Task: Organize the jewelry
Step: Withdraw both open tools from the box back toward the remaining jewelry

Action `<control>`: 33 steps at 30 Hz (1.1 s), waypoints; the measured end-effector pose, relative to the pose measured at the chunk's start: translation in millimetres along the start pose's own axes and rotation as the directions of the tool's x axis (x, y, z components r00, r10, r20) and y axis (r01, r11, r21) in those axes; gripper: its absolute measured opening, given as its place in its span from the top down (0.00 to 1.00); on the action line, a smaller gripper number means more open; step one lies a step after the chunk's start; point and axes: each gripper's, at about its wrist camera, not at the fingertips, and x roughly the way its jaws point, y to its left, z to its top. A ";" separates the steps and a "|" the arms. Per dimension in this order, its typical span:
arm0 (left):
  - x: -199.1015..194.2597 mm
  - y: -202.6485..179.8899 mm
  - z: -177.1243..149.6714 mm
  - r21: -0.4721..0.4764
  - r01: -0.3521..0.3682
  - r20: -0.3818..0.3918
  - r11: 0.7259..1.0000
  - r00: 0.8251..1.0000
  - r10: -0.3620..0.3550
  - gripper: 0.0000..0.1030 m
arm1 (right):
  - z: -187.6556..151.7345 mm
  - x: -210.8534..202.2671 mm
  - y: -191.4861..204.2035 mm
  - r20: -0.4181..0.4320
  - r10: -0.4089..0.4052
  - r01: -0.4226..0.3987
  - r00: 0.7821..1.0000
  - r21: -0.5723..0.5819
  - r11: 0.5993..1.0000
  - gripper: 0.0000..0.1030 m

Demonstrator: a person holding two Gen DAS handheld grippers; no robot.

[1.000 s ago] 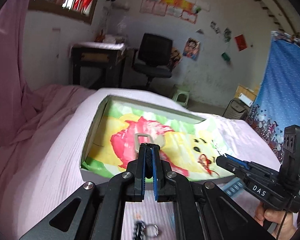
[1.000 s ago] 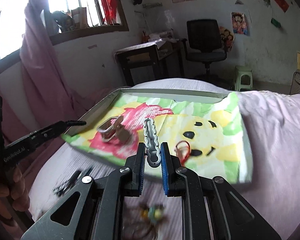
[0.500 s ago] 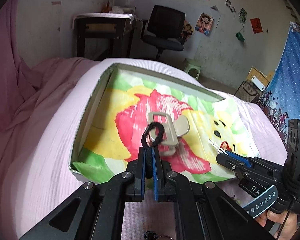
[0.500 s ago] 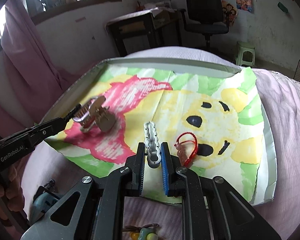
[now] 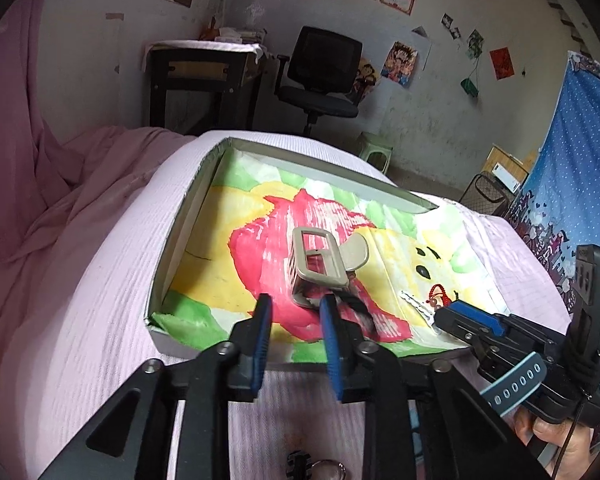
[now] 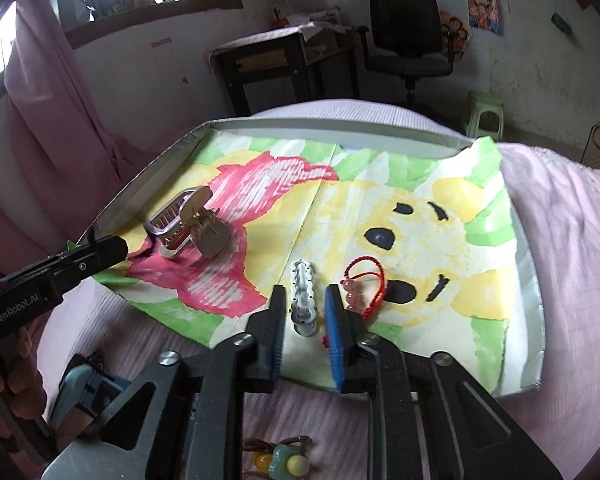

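With the left tool and right tool both just parted and gripping nothing, the beige hair claw, black hair tie, silver clip and red cord bracelet lie in the tray on the bed, while the beaded charm and small ring remain outside.

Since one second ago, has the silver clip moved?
Yes. The silver clip left the right hand-held gripper, whose jaws have just been opening, and lies on the drawing beside the red bracelet.
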 end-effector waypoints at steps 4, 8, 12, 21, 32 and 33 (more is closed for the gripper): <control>-10.3 0.5 -3.3 -0.004 0.007 0.031 1.000 0.999 -0.007 0.67 | -3.9 -20.9 -0.2 0.073 -0.024 0.025 0.997 -0.009 1.000 0.67; -23.5 1.7 -8.4 -0.005 0.008 0.075 1.000 0.997 -0.008 0.52 | -6.8 -41.3 -1.6 0.138 -0.049 0.051 0.989 -0.009 0.999 0.55; -36.3 1.3 -16.9 -0.004 0.018 0.102 1.000 0.995 -0.018 0.43 | -13.8 -63.6 -4.5 0.197 -0.072 0.072 0.978 0.004 0.997 0.51; -73.1 -0.4 -43.8 -0.003 0.035 0.226 0.999 0.974 -0.034 0.13 | -42.5 -113.6 -8.3 0.357 -0.086 0.079 0.930 0.035 0.996 0.26; -112.2 -10.1 -79.7 0.045 0.009 0.312 0.999 0.950 -0.022 0.02 | -76.3 -149.8 7.2 0.439 -0.057 0.066 0.896 -0.007 0.998 0.04; -114.5 -10.2 -82.9 0.048 0.004 0.316 0.999 0.949 -0.019 0.02 | -79.2 -152.5 8.8 0.442 -0.058 0.071 0.895 -0.013 0.997 0.04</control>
